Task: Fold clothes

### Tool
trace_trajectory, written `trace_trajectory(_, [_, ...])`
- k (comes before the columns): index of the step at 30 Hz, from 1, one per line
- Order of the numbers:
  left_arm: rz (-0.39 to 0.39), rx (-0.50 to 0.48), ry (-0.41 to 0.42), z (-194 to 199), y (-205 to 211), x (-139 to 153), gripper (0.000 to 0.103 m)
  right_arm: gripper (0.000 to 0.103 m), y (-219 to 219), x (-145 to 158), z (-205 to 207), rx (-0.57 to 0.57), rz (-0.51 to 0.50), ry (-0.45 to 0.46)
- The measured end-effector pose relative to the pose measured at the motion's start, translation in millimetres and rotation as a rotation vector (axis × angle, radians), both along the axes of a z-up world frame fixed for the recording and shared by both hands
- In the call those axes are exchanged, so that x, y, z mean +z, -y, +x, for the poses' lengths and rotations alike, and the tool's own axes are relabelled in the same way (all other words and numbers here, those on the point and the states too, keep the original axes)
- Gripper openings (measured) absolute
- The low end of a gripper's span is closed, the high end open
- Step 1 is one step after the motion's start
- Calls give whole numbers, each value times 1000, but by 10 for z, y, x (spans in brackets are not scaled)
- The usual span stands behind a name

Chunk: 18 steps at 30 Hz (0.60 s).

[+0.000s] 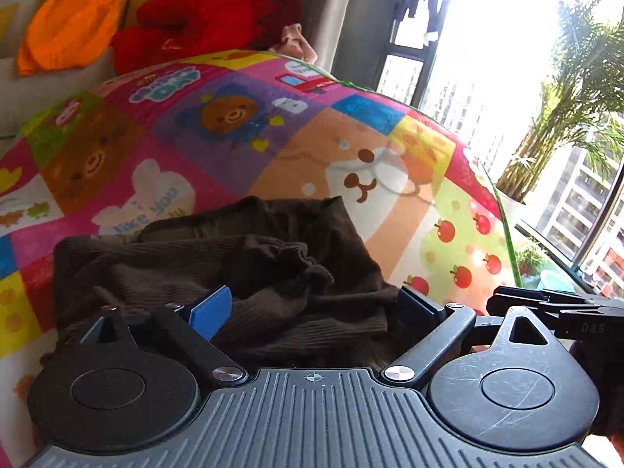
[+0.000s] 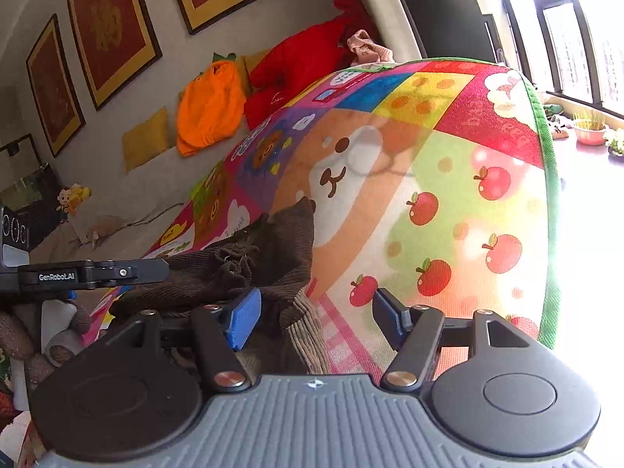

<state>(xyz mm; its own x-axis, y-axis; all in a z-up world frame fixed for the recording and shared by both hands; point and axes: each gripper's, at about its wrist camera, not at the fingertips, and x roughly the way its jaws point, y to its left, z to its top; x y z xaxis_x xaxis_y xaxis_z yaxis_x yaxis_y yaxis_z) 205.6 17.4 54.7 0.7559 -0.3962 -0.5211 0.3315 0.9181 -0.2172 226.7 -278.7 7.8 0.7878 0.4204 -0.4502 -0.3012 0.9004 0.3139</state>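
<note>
On the near part of a bright cartoon mat (image 1: 319,124) lies one crumpled brown ribbed garment (image 1: 249,273), bunched in loose folds. Both grippers are held low and point forward over it toward the far sofa. The left gripper (image 1: 316,304) has its jaws spread wide, with the bunched cloth lying between its two blue-padded fingers (image 1: 210,314) but not pinched. The right gripper (image 2: 316,318) is likewise released, jaws apart: its left finger (image 2: 245,321) sits against the garment's right edge, while its right finger is over bare mat printed with apples. From the right view the left gripper's black body shows at the left, and below it a hand (image 2: 58,335) in a knit sleeve, only partly seen. The garment's far corner stands up slightly near the printed dog face. Far back on the sofa (image 2: 117,163) lie one orange plush (image 2: 208,113), one red garment (image 2: 296,66) and a small pink item just right of it. Three framed pictures (image 2: 109,27) hang on the wall, and a small toy (image 2: 70,199) sits at the far left. Plants (image 1: 577,109) stand by the sunlit window at the right.
</note>
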Motion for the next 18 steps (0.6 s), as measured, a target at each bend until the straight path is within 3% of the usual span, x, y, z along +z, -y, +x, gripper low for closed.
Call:
trace_trajectory(5, [96, 130, -32, -630, -559, -34, 99, 67, -228, 56, -305, 104, -107, 24])
trace_trajectory(9, [123, 218, -63, -1080, -887, -138, 101, 82, -645, 9, -782, 342, -156, 32])
trace_trajectory(13, [145, 246, -45, -1540, -1011, -245, 102, 83, -1087, -61, -1279, 588, -206, 36])
trace_trajectory(15, [155, 237, -34, -1735, -1005, -267, 102, 83, -1329, -150, -1557, 688, -279, 41])
trace_trajectory(18, [191, 194, 5, -2020, -906, -249, 103, 83, -1521, -252, -1840, 726, -418, 93])
